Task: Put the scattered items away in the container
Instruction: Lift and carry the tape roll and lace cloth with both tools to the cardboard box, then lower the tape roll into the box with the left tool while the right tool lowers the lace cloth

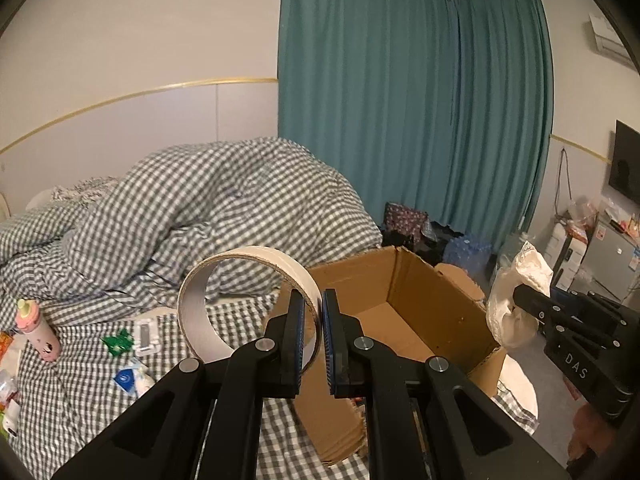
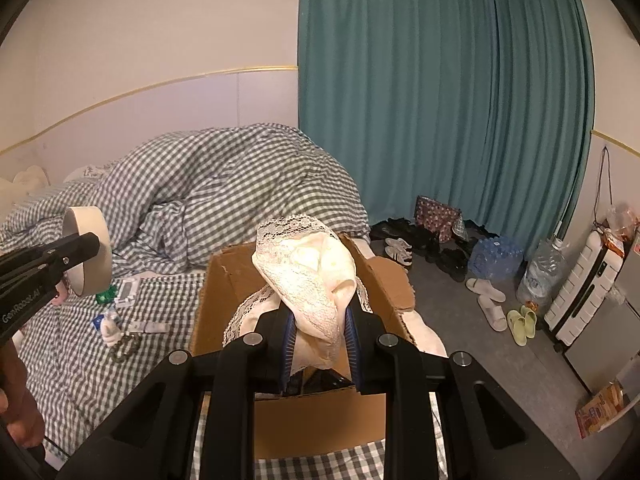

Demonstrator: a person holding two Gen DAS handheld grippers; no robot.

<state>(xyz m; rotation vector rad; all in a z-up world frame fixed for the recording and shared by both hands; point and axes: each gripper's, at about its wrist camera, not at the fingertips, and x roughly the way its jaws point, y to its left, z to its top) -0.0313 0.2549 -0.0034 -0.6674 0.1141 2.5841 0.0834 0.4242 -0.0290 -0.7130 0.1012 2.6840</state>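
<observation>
On the bed (image 1: 80,392), spread with a grey-and-white checked sheet, stands an open brown cardboard box (image 1: 404,300) with ragged flaps. The left tool (image 1: 311,312) pinches the rim of a white tape roll (image 1: 224,300) with a wide open core, held just beside the box. The right tool (image 2: 320,326) grips a cream lace-trimmed cloth (image 2: 310,276), bunched above the box.
</observation>
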